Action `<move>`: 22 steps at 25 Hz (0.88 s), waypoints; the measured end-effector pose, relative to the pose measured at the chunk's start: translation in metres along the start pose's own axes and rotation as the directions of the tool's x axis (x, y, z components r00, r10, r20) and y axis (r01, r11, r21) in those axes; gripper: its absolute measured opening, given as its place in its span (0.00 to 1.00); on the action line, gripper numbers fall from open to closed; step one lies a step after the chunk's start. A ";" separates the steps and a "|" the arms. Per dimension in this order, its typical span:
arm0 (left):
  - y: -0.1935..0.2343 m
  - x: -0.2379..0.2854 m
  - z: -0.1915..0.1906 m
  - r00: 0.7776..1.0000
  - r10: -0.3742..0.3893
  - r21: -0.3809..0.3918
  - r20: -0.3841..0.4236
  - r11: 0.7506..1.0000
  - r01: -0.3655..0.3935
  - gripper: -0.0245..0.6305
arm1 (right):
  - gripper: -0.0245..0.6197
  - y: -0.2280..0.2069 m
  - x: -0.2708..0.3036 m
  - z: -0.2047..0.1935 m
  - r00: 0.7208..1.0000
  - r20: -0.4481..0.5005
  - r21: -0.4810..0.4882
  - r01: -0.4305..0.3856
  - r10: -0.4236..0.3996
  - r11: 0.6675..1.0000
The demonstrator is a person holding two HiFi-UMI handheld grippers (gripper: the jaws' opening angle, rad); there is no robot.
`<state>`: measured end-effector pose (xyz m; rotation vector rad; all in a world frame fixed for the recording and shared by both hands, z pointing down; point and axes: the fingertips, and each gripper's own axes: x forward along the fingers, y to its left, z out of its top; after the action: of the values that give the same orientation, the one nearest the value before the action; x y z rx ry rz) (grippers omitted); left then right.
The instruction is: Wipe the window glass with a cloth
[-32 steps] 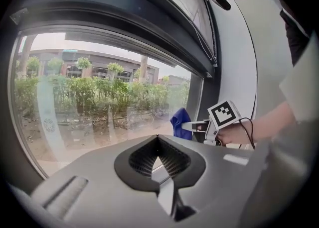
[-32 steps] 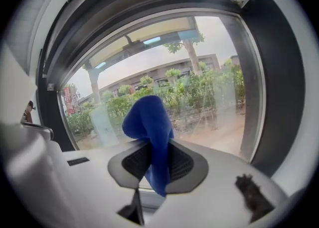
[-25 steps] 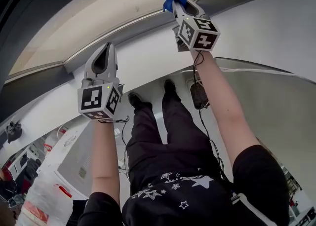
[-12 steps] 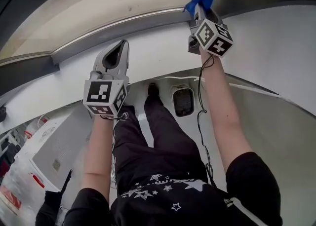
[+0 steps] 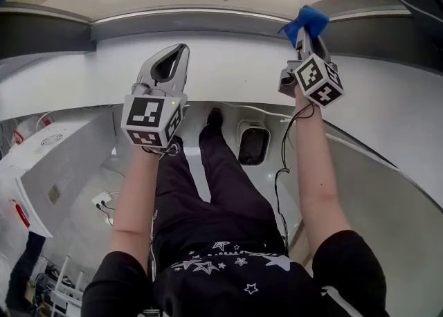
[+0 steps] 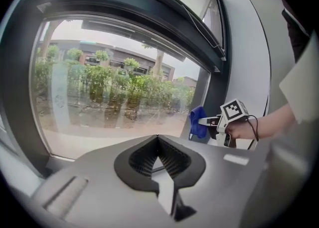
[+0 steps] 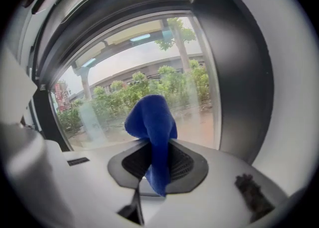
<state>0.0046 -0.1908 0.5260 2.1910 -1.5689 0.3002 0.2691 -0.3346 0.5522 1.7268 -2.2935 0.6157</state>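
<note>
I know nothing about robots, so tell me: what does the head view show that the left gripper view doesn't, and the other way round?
Head view only: the person's legs, a shoe and the left forearm.
Left gripper view only: the left gripper with its jaws shut on nothing, plus shrubs and a building outside.
Both: the window glass, and the right gripper clamping a blue cloth.

Pale floor [image 5: 266, 184], person's black shoes [image 5: 214, 116] on it, dark rounded object [image 5: 253, 145] beside them
</note>
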 end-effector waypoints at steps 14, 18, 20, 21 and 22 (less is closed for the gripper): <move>0.187 -0.152 -0.051 0.955 0.297 -0.142 0.008 0.946 -0.293 0.05 | 0.15 0.378 0.041 -0.126 0.817 -0.257 -0.240 -0.571 0.516 0.785; 0.232 -0.187 -0.073 0.938 0.348 -0.182 0.001 0.922 -0.342 0.05 | 0.15 0.465 0.064 -0.154 0.763 -0.254 -0.239 -0.645 0.594 0.726; 0.254 -0.201 -0.080 0.929 0.371 -0.203 0.007 0.910 -0.362 0.05 | 0.15 0.501 0.079 -0.167 0.753 -0.257 -0.251 -0.658 0.606 0.711; 0.265 -0.207 -0.083 0.925 0.379 -0.211 0.014 0.906 -0.368 0.05 | 0.15 0.516 0.087 -0.172 0.752 -0.259 -0.257 -0.658 0.606 0.707; 0.276 -0.211 -0.085 0.922 0.385 -0.217 0.021 0.902 -0.372 0.05 | 0.15 0.529 0.094 -0.177 0.754 -0.261 -0.263 -0.657 0.603 0.707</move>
<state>-0.3197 -0.0474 0.5732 1.7429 -1.9654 0.1698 -0.2774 -0.2163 0.6398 0.6731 -2.6599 0.3925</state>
